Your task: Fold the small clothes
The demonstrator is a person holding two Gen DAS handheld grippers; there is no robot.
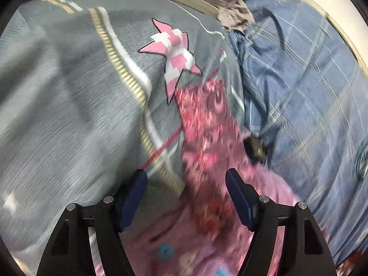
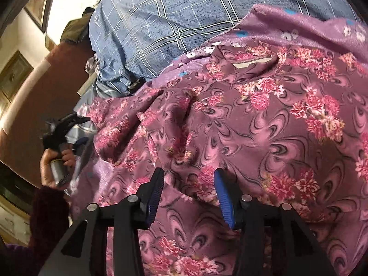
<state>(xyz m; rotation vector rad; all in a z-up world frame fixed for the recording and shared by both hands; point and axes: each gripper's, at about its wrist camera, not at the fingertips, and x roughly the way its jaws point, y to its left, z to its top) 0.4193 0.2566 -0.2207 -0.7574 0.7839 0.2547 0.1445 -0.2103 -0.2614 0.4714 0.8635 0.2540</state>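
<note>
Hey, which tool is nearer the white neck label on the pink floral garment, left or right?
Right. The right tool is open over the pink floral garment, with the white neck label straight ahead. The left tool sits off beyond the garment's far edge.

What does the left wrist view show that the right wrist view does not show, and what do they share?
Only the left wrist view shows the grey blanket with its pink star patch and a crumpled brown cloth. Only the right wrist view shows the garment's neck label, the hand holding the left gripper, and framed pictures on the wall. Both show the maroon floral garment, the blue plaid cover, and open jaws above the fabric.
</note>
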